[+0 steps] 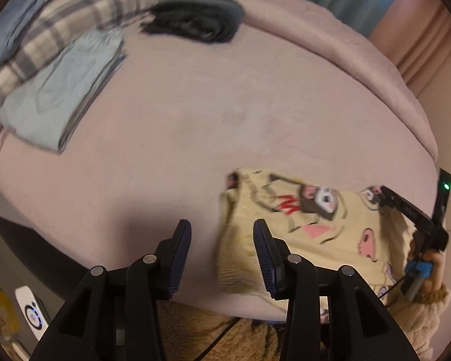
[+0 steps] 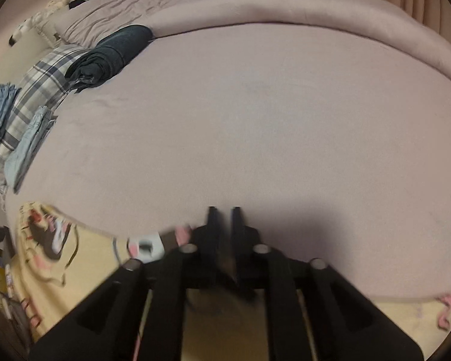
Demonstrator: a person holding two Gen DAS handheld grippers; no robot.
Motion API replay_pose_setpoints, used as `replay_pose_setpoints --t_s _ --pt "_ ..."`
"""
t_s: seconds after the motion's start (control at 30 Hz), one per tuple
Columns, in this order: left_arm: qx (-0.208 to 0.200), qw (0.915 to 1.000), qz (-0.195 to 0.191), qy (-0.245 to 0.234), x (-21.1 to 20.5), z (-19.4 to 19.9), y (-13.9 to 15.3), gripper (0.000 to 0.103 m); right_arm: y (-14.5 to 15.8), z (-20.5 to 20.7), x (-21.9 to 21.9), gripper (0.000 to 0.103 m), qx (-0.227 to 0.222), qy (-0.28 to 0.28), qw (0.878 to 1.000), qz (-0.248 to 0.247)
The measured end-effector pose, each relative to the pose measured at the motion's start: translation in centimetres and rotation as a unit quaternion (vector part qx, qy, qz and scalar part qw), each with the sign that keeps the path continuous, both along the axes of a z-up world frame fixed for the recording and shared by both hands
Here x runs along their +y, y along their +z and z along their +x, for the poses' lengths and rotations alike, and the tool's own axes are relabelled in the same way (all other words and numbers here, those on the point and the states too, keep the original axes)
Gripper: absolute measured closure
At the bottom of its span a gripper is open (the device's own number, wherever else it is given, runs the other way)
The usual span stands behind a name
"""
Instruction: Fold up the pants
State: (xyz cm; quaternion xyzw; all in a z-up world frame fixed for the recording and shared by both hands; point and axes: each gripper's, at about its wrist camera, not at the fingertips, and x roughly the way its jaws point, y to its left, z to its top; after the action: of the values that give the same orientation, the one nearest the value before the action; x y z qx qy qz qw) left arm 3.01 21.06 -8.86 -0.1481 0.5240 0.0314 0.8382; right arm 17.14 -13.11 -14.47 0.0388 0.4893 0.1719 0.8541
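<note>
Left wrist view: my left gripper [image 1: 222, 255] hangs released, nothing between its jaws. Just right of it lie the yellow cartoon pants [image 1: 300, 240] on the bed [image 1: 225, 120]. My right gripper [image 2: 224, 215] looks nearly clenched, empty; snagging cloth could undo the fold.

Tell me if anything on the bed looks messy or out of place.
Only the yellow cartoon-print pants stand out: they lie bunched at the near edge of the bed, partly hanging over it. The light blue folded piece and the dark rolled garment look tidy.
</note>
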Motion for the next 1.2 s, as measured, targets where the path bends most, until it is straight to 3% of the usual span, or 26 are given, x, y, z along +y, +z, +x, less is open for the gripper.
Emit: replay_pose_setpoints --t_s 0.07,0.2,0.3,0.37,0.43,0.53,0.6,0.73,0.93,1.03,1.1,1.2 --pt "-0.012 0.9996 0.0 -0.025 -1.8 0.1 0.5 0.06 1.6 -2.1 -2.7 0.057 -0.007 -0.013 1.0 0.007" --pt "-0.017 0.9957 -0.048 -0.077 -6.3 0.3 -0.4 0.06 3.2 -7.5 -7.6 0.055 0.005 -0.04 0.998 0.04" --pt "0.009 0.98 -0.126 -0.154 -11.4 -0.4 -3.0 0.06 2.5 -12.9 -10.8 0.055 0.029 -0.057 0.994 0.088" --pt "0.042 0.9694 -0.152 -0.188 -14.6 -0.8 -4.9 0.06 1.5 -15.4 -11.7 0.055 0.049 -0.073 0.99 0.111" --pt "0.083 0.9565 -0.186 -0.21 -17.4 -1.2 -7.0 0.06 0.6 -17.9 -11.7 0.055 0.06 -0.086 0.987 0.119" --pt "0.099 0.9475 -0.212 -0.218 -19.7 -1.4 -8.3 0.06 -0.8 -20.4 -11.2 0.055 0.083 -0.082 0.986 0.121" --pt "0.1 0.9497 -0.21 -0.209 -20.2 -1.1 -8.8 0.06 -1.6 -21.4 -10.9 0.055 0.094 -0.076 0.983 0.136" --pt "0.102 0.9521 -0.22 -0.186 -20.1 -0.7 -9.2 0.06 -2.8 -21.4 -10.5 0.055 0.112 -0.088 0.984 0.11" --pt "0.111 0.9555 -0.205 -0.181 -20.5 -1.8 -9.1 0.06 -3.6 -20.9 -12.4 0.056 0.11 -0.119 0.974 0.155" --pt "0.104 0.959 -0.196 -0.176 -20.8 -2.0 -8.8 0.06 -2.7 -21.3 -12.7 0.058 0.099 -0.13 0.975 0.149" --pt "0.104 0.9598 -0.2 -0.167 -21.0 -1.8 -9.0 0.06 -2.2 -21.2 -12.8 0.058 0.081 -0.136 0.977 0.146" --pt "0.103 0.9601 -0.215 -0.146 -20.8 -1.6 -9.3 0.065 -2.7 -21.0 -13.5 0.058 0.085 -0.158 0.969 0.172"
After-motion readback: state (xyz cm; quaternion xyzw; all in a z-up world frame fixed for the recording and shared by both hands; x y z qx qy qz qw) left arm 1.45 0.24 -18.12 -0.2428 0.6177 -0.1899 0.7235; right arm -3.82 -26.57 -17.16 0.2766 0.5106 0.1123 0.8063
